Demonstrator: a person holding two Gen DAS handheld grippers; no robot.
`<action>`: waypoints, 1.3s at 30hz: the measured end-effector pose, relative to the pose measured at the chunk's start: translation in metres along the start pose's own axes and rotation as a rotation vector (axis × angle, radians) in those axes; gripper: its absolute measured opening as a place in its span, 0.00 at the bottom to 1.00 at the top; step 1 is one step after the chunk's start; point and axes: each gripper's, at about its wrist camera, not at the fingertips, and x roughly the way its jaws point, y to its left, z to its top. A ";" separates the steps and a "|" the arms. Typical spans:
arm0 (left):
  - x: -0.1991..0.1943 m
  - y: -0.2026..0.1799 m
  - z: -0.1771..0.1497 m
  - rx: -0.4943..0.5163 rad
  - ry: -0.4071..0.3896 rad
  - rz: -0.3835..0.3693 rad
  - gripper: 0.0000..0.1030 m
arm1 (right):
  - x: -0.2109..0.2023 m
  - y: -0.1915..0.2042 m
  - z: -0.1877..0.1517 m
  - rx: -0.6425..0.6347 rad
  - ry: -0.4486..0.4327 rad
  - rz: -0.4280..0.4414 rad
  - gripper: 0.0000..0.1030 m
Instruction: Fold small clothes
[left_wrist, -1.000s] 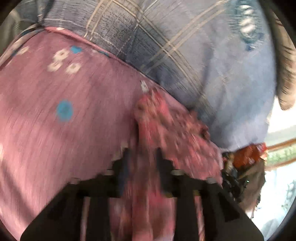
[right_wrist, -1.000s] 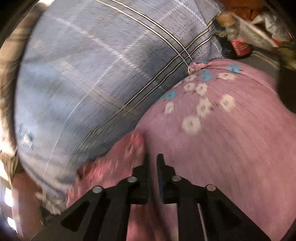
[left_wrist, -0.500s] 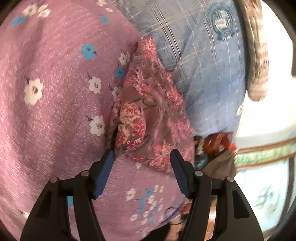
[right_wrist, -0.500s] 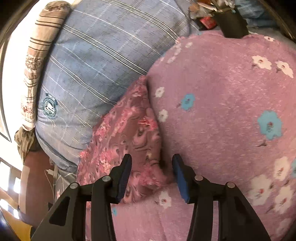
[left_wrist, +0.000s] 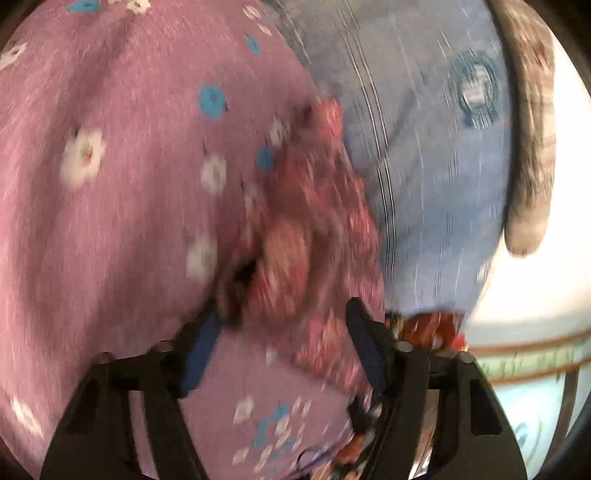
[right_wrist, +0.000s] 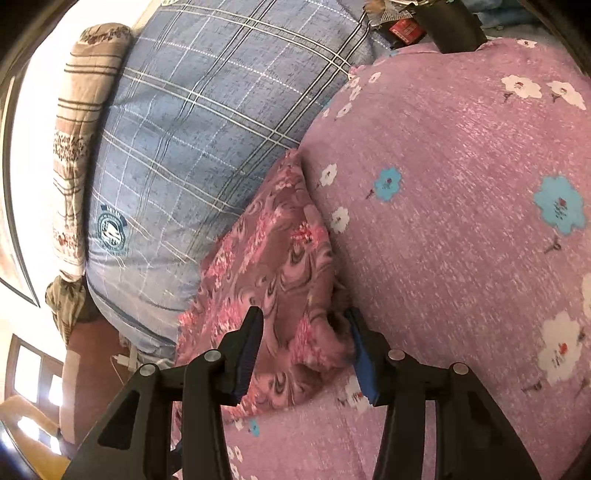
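Garment: we see the small floral cloth (right_wrist: 273, 280) lying in a loose, bunched heap on the pink flowered bedspread (right_wrist: 461, 229), its far edge touching the blue checked pillow (right_wrist: 207, 122).
Landmark: we place everything by the blue checked pillow (left_wrist: 436, 173); the cloth (left_wrist: 306, 236) sits just beside its near edge, and a striped brown bolster (right_wrist: 81, 122) lies along its far side.
Left gripper: our left gripper (left_wrist: 284, 332) has its jaws spread wide apart, with the cloth between and beyond them; nothing is pinched. This view is smeared with motion, so we cannot tell whether the fingertips touch the fabric.
Right gripper: our right gripper (right_wrist: 306, 336) is also spread wide, straddling the near end of the cloth, gripping nothing; the blue pad on its right finger seems to touch a rumpled lip of the fabric.
Step in hand: we judge that the cloth has been let go on the bedspread and we are between grasps, with no tidy fold made yet.
Next move: we think each gripper needs to find a single edge or corner on the side away from the pillow, close on one layer only, and draw the cloth flat.
Risk: we expect the bunched layers to be pinched together, or the bedspread caught along with them.
Clutter: a red packet (right_wrist: 406, 27) lies beyond the pillow's far corner, well clear of the cloth.
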 end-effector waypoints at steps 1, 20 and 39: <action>0.003 0.000 0.005 0.001 0.009 -0.003 0.06 | 0.002 -0.001 0.002 0.007 -0.005 -0.002 0.32; -0.052 0.004 0.038 0.105 -0.100 0.223 0.05 | -0.022 -0.020 0.026 -0.042 -0.028 -0.112 0.13; 0.095 -0.087 0.082 0.490 0.055 0.464 0.36 | 0.113 0.062 0.088 -0.339 0.081 -0.269 0.18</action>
